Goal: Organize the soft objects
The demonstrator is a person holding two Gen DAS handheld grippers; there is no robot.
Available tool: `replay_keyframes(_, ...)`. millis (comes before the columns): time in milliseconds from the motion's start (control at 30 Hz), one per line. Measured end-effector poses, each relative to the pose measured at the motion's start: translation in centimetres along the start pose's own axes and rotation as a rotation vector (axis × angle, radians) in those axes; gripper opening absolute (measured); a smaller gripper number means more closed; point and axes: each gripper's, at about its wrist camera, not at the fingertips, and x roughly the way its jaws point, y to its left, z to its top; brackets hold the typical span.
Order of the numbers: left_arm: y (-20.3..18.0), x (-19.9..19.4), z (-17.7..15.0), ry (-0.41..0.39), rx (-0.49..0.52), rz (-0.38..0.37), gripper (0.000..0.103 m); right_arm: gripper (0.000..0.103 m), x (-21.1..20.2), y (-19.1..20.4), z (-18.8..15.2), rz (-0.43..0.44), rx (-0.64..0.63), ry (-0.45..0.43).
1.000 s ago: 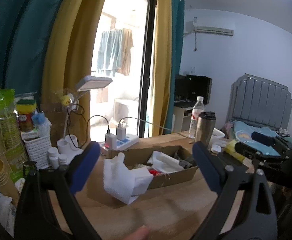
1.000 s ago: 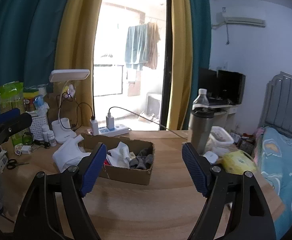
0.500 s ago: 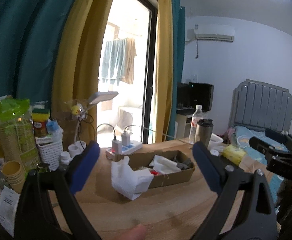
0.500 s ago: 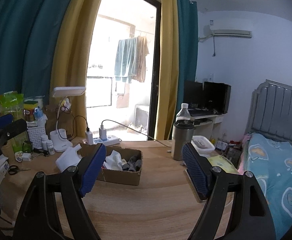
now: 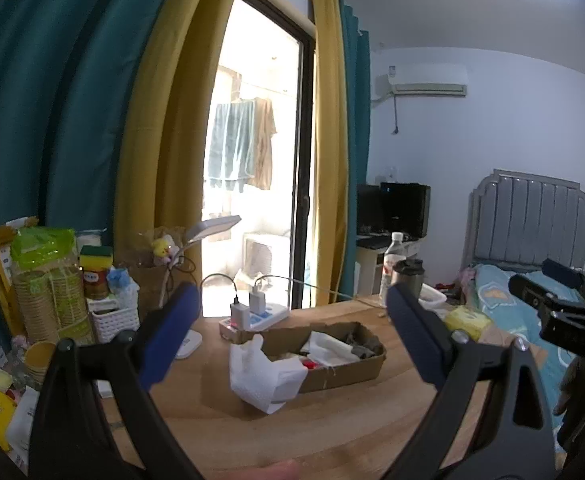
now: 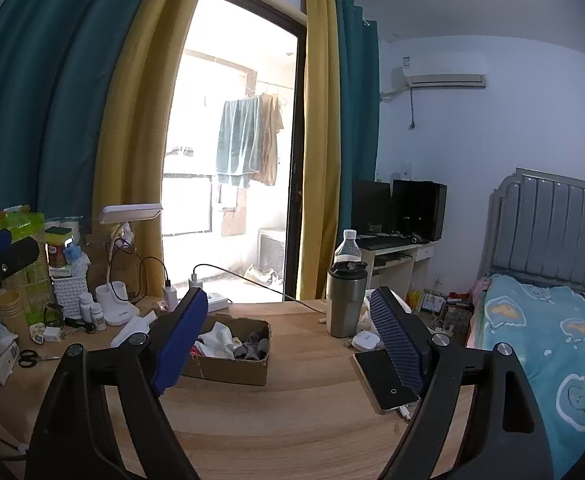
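Note:
A cardboard box point(image 5: 348, 372) lies on the wooden table point(image 5: 332, 432), with white cloths and grey socks point(image 6: 254, 347) inside. A white cloth point(image 5: 266, 376) hangs over its left end and onto the table. My left gripper point(image 5: 292, 324) is open, held back from the box and above the table, with nothing between its blue pads. My right gripper point(image 6: 288, 316) also stands off from the box point(image 6: 232, 372); its jaws are opening and nothing is between them. Each gripper shows at the edge of the other's view.
A phone point(image 6: 384, 380) lies near the table's right edge beside a steel tumbler point(image 6: 346, 304) and a water bottle point(image 6: 347, 246). A power strip point(image 5: 252, 318), desk lamp point(image 6: 130, 214), white basket point(image 6: 70, 288) and scissors point(image 6: 28, 357) crowd the left. A bed point(image 6: 544, 344) stands at the right.
Both grippers have drawn back and risen, so the box and table look smaller and farther off. The right jaws stand slightly wider.

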Motion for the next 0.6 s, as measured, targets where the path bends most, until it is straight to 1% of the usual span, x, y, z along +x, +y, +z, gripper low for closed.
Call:
replay_keyframes(167,-0.02,0.11,0.09,0.014,0.005,0.001,0.095,0.086,0.05,-0.07,-0.11,0.0,0.008,0.009)
replay_keyframes(600,-0.19,0.19,0.07,0.014,-0.002,-0.003,0.095,0.086,0.24,-0.15,-0.33,0.006,0.015,0.016)
